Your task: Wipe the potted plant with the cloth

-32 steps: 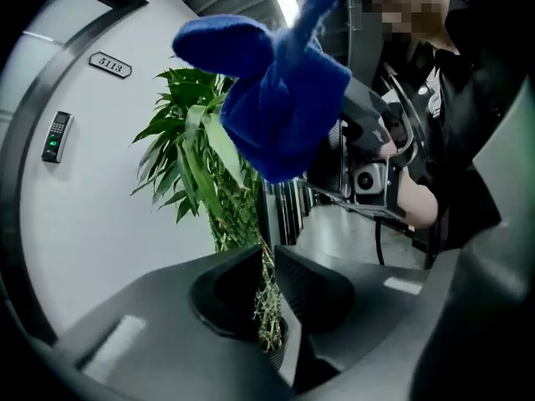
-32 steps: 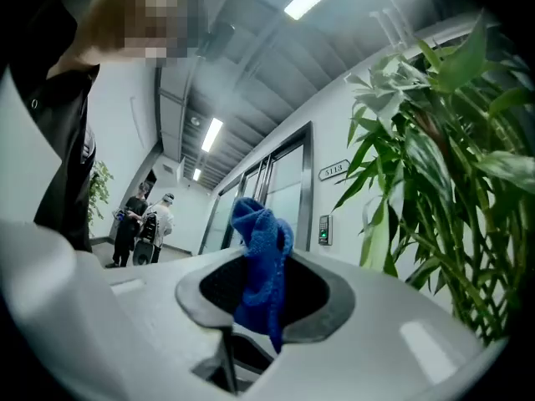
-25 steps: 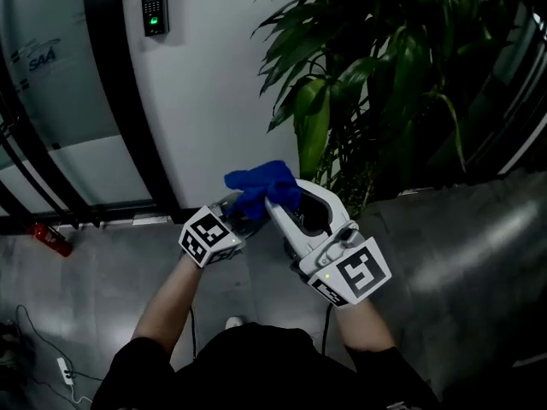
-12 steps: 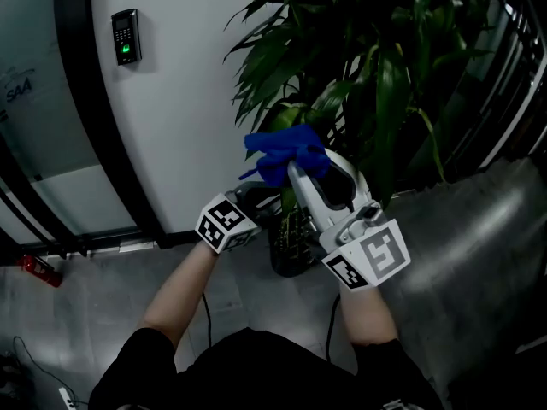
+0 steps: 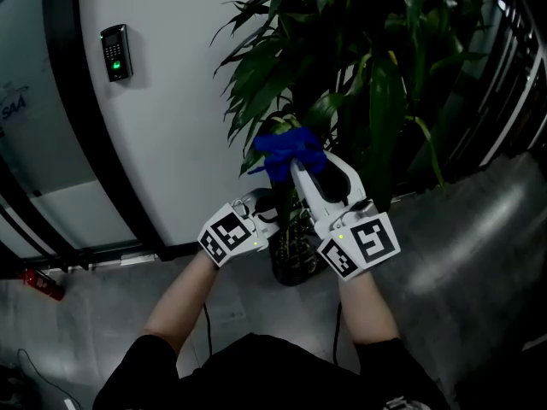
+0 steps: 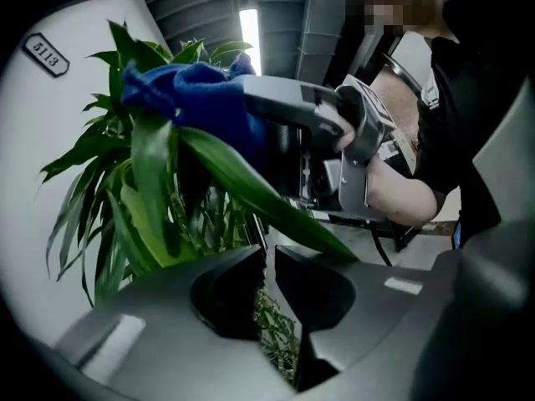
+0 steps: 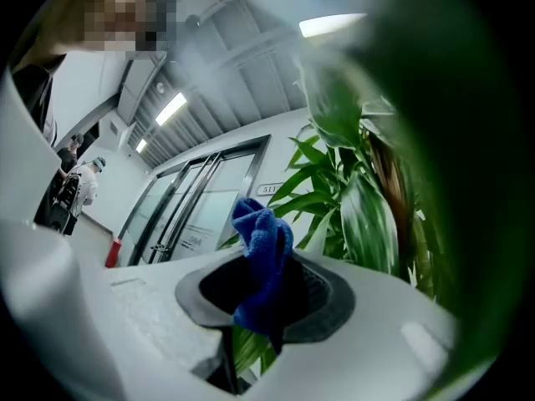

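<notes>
Blue cloth (image 5: 285, 150) is clamped fast in the right gripper (image 5: 301, 171) and held up against the lower leaves of the potted plant (image 5: 342, 49), so the wiping step looks to be in hand. Just below, the left gripper (image 6: 269, 266) has its jaws drawn nearly together on nothing, with a long leaf (image 6: 251, 192) crossing above them. The next move probably calls for steadying that leaf while the cloth slides along it.

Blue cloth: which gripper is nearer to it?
Right. The right gripper clamps the blue cloth in its jaws; the left gripper sits below-left, apart from it.
</notes>
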`<move>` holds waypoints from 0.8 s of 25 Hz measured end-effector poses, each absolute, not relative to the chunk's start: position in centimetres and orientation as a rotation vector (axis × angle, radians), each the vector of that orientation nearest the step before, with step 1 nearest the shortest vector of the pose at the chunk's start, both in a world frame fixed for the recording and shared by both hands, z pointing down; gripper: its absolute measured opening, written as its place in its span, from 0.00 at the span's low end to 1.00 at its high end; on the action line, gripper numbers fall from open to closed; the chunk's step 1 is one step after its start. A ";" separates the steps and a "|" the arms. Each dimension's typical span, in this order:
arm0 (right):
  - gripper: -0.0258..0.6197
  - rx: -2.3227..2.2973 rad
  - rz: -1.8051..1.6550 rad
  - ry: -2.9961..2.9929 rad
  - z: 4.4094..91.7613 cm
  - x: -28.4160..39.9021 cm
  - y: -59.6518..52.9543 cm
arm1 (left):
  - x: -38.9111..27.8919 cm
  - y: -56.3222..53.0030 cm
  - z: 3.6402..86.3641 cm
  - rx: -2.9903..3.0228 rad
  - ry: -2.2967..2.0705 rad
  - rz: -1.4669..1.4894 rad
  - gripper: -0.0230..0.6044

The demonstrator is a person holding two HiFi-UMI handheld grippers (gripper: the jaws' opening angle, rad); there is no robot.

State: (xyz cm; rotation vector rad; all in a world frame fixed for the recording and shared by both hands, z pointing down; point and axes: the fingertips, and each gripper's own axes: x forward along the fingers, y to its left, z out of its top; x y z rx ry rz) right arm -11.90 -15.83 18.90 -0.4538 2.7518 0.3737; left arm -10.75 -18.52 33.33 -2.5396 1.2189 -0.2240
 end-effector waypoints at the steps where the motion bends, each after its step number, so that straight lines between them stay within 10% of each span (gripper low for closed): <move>1: 0.21 -0.452 0.374 2.765 19.5 -12.2 -15.9 | -10.6 -18.4 33.0 -2.531 1.207 -0.224 0.13; 20: 0.21 -0.429 0.265 2.913 27.0 -11.7 -15.9 | -9.5 -18.0 34.7 -2.544 1.206 -0.201 0.13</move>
